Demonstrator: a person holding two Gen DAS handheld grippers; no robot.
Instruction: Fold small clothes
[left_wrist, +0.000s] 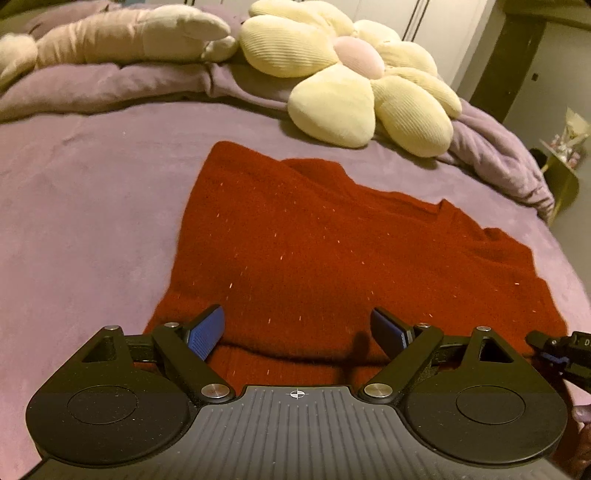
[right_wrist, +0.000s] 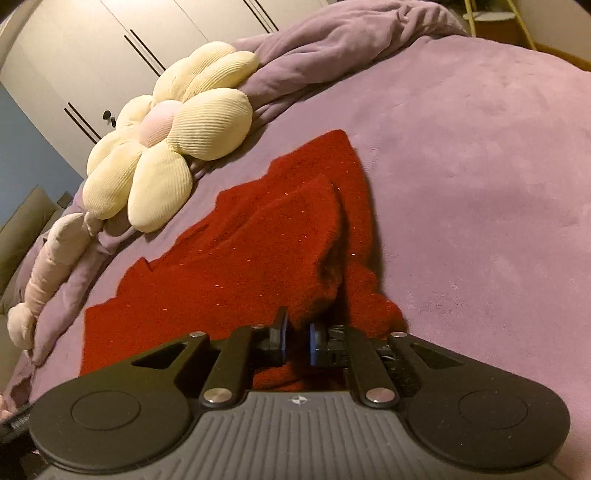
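Here the fuzzy dark-red knitted sweater (left_wrist: 332, 251) lies spread on the purple bed (left_wrist: 92, 206), near a cream flower-shaped cushion (left_wrist: 351, 74). The left hand-held gripper (left_wrist: 297, 334) hangs released above its hem; the right hand-held gripper (right_wrist: 297, 341) pinches a raised fold of it.

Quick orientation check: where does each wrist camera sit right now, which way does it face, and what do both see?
Left wrist: on the open left hand-held gripper, angled down over the red knitted garment; the right hand-held gripper's tip shows at the frame's right edge.
Right wrist: on the right hand-held gripper, angled down, pads pinching a raised fold of the garment.
Shared: garment, cream flower-shaped cushion, purple bedspread.
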